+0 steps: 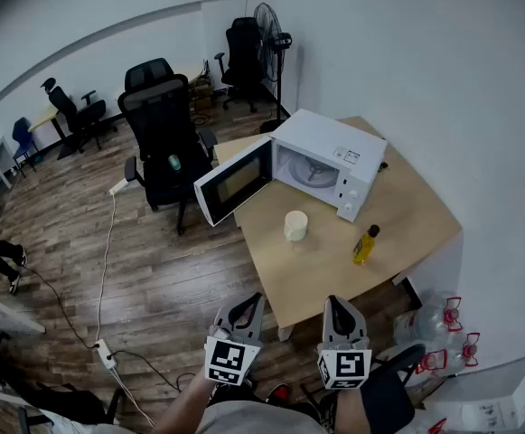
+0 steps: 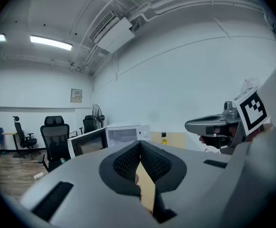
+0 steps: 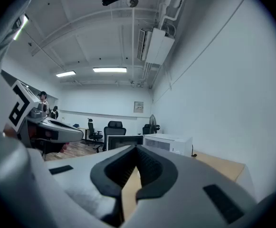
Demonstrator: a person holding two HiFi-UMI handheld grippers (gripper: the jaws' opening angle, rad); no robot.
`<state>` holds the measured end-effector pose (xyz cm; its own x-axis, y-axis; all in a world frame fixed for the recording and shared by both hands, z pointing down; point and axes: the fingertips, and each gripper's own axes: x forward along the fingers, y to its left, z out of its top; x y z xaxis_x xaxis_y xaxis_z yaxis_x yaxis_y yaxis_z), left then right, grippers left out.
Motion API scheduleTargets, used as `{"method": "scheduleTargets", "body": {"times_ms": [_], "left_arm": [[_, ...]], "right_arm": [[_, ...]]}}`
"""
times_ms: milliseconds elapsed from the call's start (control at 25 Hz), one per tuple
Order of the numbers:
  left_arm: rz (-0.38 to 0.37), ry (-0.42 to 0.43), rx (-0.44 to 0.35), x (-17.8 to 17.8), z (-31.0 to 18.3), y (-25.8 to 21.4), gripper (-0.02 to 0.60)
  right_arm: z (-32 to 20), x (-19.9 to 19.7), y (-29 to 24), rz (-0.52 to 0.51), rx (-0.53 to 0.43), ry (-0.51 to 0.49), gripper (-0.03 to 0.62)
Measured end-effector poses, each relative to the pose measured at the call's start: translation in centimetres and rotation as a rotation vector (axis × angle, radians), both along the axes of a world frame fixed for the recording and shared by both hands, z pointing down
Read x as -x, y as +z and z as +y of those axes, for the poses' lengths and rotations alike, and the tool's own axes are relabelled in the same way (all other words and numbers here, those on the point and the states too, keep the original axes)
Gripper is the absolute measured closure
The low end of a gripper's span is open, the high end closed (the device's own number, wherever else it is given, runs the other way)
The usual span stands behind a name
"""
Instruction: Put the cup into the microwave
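Observation:
A cream cup [image 1: 295,225] stands upright on the wooden table [image 1: 407,208], in front of the white microwave [image 1: 328,159]. The microwave's door [image 1: 234,182] hangs open to the left and its cavity holds nothing. Both grippers are held low at the table's near edge, well short of the cup. My left gripper [image 1: 254,300] is shut with nothing in it; its pads [image 2: 128,161] meet at the tip. My right gripper [image 1: 333,302] is likewise shut and holds nothing, and its pads [image 3: 149,165] touch. The microwave [image 2: 124,134] shows ahead in the left gripper view.
A yellow bottle [image 1: 365,245] stands on the table right of the cup. Black office chairs [image 1: 164,126] stand on the wood floor left of the table. A cable and power strip [image 1: 106,354] lie on the floor. A wall runs along the table's right side.

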<state>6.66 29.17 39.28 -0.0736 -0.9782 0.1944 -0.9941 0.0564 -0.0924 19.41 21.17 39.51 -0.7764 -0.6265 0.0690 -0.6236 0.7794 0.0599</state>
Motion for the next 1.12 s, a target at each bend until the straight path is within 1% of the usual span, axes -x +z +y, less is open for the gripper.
{"method": "scheduleTargets", "body": {"times_ms": [240, 480, 640, 760, 920, 1000, 1120], "left_arm": [[-0.006, -0.005, -0.007, -0.4, 0.1, -0.3, 0.560], [-0.008, 0.004, -0.020, -0.3, -0.9, -0.5, 0.560], [-0.012, 0.028, -0.027, 0.7, -2.7, -0.7, 0.560], [-0.019, 0.061, -0.025, 2.4, -5.1, -0.6, 0.560], [-0.016, 0.123, -0.016, 5.4, -9.6, -0.1, 0.560], [-0.011, 0.164, -0.004, 7.0, -12.2, 0.2, 0.560], [-0.005, 0.248, 0.020, 9.1, -15.7, 0.3, 0.560]], "right_arm": [[-0.2, -0.4, -0.3, -0.025, 0.019, -0.009, 0.577], [-1.2, -0.9, -0.3, -0.016, 0.017, 0.023, 0.577], [-2.7, -0.6, -0.3, -0.018, 0.018, 0.063, 0.577], [-4.4, 0.3, 0.0, -0.026, 0.026, 0.103, 0.577], [-8.1, 2.3, 0.7, -0.033, 0.033, 0.180, 0.577], [-10.2, 3.7, 0.8, -0.040, 0.038, 0.225, 0.577], [-12.5, 5.8, 0.7, -0.039, 0.052, 0.293, 0.577]]}}
